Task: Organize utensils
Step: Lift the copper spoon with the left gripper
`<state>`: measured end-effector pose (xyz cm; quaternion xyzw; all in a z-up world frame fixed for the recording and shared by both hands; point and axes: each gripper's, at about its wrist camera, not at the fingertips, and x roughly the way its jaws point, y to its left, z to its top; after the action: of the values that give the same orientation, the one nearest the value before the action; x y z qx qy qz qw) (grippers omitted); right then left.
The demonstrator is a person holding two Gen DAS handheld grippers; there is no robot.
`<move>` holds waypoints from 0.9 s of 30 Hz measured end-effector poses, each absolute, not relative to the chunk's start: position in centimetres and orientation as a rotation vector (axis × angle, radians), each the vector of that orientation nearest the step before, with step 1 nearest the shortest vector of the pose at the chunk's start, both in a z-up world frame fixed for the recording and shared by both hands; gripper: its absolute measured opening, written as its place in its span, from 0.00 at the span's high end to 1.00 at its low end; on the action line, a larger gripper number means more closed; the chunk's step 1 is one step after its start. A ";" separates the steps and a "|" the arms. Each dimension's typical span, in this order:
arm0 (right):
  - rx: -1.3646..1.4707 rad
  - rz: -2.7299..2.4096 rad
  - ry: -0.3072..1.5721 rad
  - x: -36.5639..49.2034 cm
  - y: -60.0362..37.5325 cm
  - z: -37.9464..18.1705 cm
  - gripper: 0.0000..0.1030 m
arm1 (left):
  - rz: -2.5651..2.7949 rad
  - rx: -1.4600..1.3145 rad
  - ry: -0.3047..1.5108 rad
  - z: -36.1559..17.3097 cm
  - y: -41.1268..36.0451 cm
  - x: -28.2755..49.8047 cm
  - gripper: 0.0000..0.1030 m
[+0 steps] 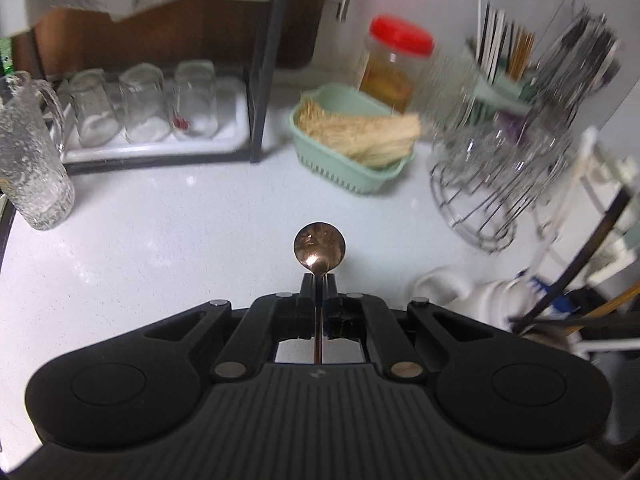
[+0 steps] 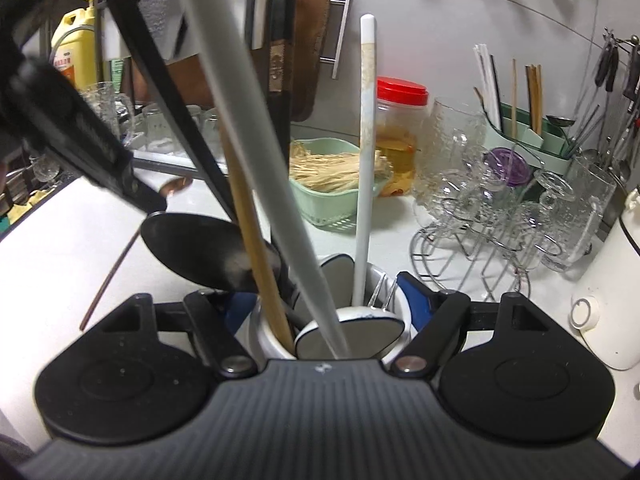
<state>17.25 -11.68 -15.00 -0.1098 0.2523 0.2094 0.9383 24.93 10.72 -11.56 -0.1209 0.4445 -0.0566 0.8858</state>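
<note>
I hold a copper-coloured spoon (image 1: 319,249) by its thin handle in my left hand-held gripper (image 1: 319,280), whose fingers are pressed together on it; the round bowl sticks out beyond the fingertips, above the white bench (image 1: 160,240). In the right wrist view the same spoon's bowl (image 2: 175,187) peeks out from behind the left gripper's dark body at the left.

My right hand-held gripper (image 2: 320,312) stands on either side of a white utensil holder (image 2: 384,280) near the camera. Its fingers are half spread, and I cannot tell whether the pads touch the holder's wall. Out of the holder rise a long grey-white handle (image 2: 256,120), a wooden handle (image 2: 248,220), a black ladle (image 2: 192,252) and a white handle (image 2: 367,152) stained near its top.

Farther off, a pale green basket (image 1: 340,168) holds a pile of wooden sticks (image 1: 360,132). Behind it stands a clear jar with a red lid (image 1: 400,36). To the right is a wire rack (image 2: 480,256) of upturned glasses, and beyond that a green caddy (image 2: 520,136) with chopsticks and straws. At far left a tray (image 1: 160,144) carries inverted tumblers, with a textured glass mug (image 1: 32,152) beside it. A yellow bottle (image 2: 76,48) at upper left bears an orange label whose writing is too small to read.
</note>
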 end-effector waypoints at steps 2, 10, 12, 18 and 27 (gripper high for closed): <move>-0.225 0.455 0.509 17.1 -11.3 -15.1 0.24 | -0.128 -0.260 0.896 -10.5 11.1 24.4 0.97; -0.249 0.509 0.497 17.0 -9.8 -15.2 0.24 | -0.174 -0.326 0.790 -6.7 12.2 23.6 0.97; -0.253 0.515 0.495 17.1 -9.6 -15.2 0.24 | -0.195 -0.331 0.763 -5.7 12.1 23.7 0.97; -0.261 0.543 0.494 17.1 -9.3 -15.2 0.24 | -0.262 -0.348 0.691 -2.8 11.2 24.5 0.97; -0.283 0.594 0.492 17.3 -8.8 -15.3 0.24 | -0.380 -0.315 0.563 1.9 8.8 24.5 0.97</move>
<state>17.30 -8.79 -15.31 -0.1376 0.2391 0.2889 0.9168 24.46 8.75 1.85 -0.1538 0.2750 -0.1856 0.9307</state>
